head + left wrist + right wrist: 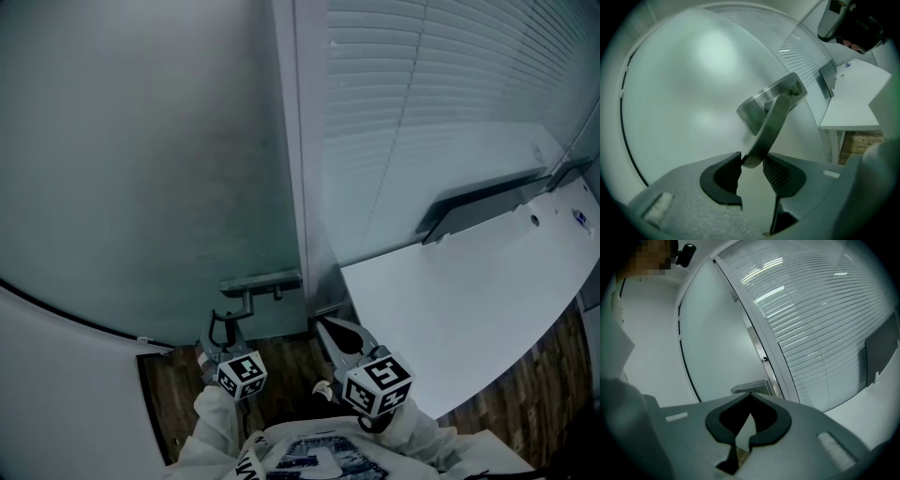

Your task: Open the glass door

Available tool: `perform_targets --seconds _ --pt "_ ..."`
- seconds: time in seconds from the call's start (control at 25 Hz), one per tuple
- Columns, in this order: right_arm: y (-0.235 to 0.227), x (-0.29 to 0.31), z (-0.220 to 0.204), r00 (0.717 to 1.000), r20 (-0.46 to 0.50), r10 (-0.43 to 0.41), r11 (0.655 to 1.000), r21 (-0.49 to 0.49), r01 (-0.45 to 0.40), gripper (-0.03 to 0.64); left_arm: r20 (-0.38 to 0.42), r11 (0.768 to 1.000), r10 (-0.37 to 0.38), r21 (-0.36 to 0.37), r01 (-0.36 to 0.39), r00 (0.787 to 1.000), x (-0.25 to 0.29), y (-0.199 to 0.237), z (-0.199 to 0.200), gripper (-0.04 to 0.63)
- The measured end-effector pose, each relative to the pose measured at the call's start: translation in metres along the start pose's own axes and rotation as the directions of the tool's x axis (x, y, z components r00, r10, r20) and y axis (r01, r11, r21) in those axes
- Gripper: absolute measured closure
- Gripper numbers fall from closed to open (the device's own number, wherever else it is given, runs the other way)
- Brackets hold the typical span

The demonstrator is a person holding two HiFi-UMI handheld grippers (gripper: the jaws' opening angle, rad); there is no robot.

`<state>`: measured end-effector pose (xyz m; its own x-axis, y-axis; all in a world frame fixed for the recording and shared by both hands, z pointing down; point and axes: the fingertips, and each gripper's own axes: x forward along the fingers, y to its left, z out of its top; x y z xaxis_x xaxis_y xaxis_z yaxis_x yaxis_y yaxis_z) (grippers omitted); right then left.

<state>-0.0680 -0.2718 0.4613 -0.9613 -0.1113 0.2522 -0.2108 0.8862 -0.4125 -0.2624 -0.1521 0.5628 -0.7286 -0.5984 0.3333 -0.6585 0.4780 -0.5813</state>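
The frosted glass door (141, 169) fills the left of the head view, and a metal lever handle (261, 281) sits at its right edge. My left gripper (222, 324) reaches up to that handle. In the left gripper view the handle's lever (771, 122) slants down from its plate (780, 93), and its end is pinched between the ribbed pads of the left gripper (752, 163). My right gripper (334, 330) hovers just right of the door frame with its jaws shut and nothing between them. In the right gripper view, the right gripper (750, 394) points at the door (722, 333).
A pale door-frame post (305, 141) separates the door from a glass wall with slatted blinds (441, 94). A white desk (469, 300) stands to the right with a dark panel (478, 202) along its far edge. Wood floor (178, 384) lies below. A white wall (56, 394) stands at the left.
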Motion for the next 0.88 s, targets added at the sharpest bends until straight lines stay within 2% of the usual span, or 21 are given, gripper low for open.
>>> perform_targets --seconds 0.16,0.28,0.48,0.64,0.76,0.88 --pt "0.005 -0.005 0.010 1.000 0.018 -0.006 1.000 0.005 0.006 0.612 -0.002 1.000 -0.020 0.019 0.020 1.000 -0.008 0.003 0.006 0.454" --pt "0.018 -0.017 -0.005 1.000 0.022 -0.010 1.000 0.003 0.010 0.612 -0.002 0.999 -0.028 0.043 0.028 1.000 -0.022 0.000 -0.005 0.454" --pt "0.034 -0.035 -0.010 0.999 0.032 -0.026 1.000 0.015 0.026 0.612 0.018 0.991 -0.013 0.132 0.010 1.000 -0.034 0.005 0.001 0.454" --pt "0.057 -0.060 -0.020 0.998 0.043 -0.039 0.999 0.023 0.039 0.611 0.059 0.956 0.021 0.292 -0.038 0.998 -0.060 0.022 0.011 0.445" --pt "0.085 -0.085 -0.010 0.997 0.055 -0.048 0.998 0.040 0.046 0.612 0.064 0.934 0.008 0.356 -0.030 0.998 -0.089 0.038 0.023 0.445" --pt "0.102 -0.097 -0.023 0.997 0.069 -0.039 0.999 0.029 0.037 0.612 0.050 0.922 -0.010 0.386 -0.010 0.999 -0.096 0.033 0.009 0.443"
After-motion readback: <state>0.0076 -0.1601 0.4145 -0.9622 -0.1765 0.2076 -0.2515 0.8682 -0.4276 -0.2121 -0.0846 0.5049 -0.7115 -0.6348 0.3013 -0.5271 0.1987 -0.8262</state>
